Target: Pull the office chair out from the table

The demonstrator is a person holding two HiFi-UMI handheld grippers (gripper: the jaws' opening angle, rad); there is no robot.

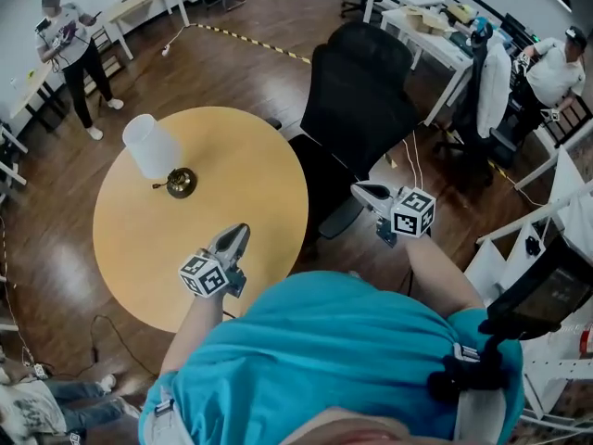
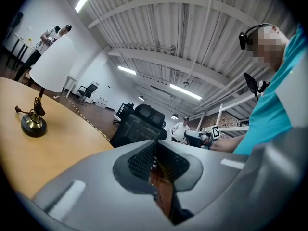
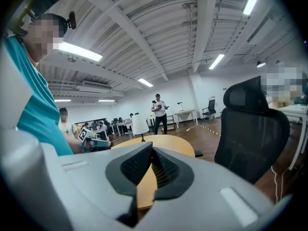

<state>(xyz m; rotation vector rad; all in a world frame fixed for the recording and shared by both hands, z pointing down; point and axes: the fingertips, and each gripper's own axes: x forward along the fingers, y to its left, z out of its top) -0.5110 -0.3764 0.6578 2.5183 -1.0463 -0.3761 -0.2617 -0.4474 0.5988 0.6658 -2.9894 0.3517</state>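
Note:
The black office chair (image 1: 359, 95) stands at the far right side of the round wooden table (image 1: 222, 248), its seat close to the table's edge. My left gripper (image 1: 241, 233) is shut and empty, over the table's near right part. My right gripper (image 1: 359, 191) is also shut and empty, hanging beside the chair's seat without touching it. In the left gripper view the chair (image 2: 139, 126) is ahead beyond the table (image 2: 57, 153), past the shut left gripper (image 2: 155, 144). In the right gripper view the chair (image 3: 252, 129) fills the right side, beside the shut right gripper (image 3: 152, 151).
A lamp with a white shade (image 1: 151, 146) and brass base stands on the table. A person (image 1: 74, 49) stands at the back left; another sits at a desk (image 1: 435, 40) at the back right. Cables (image 1: 412, 165) trail on the floor by the chair. White shelving (image 1: 556, 239) is at the right.

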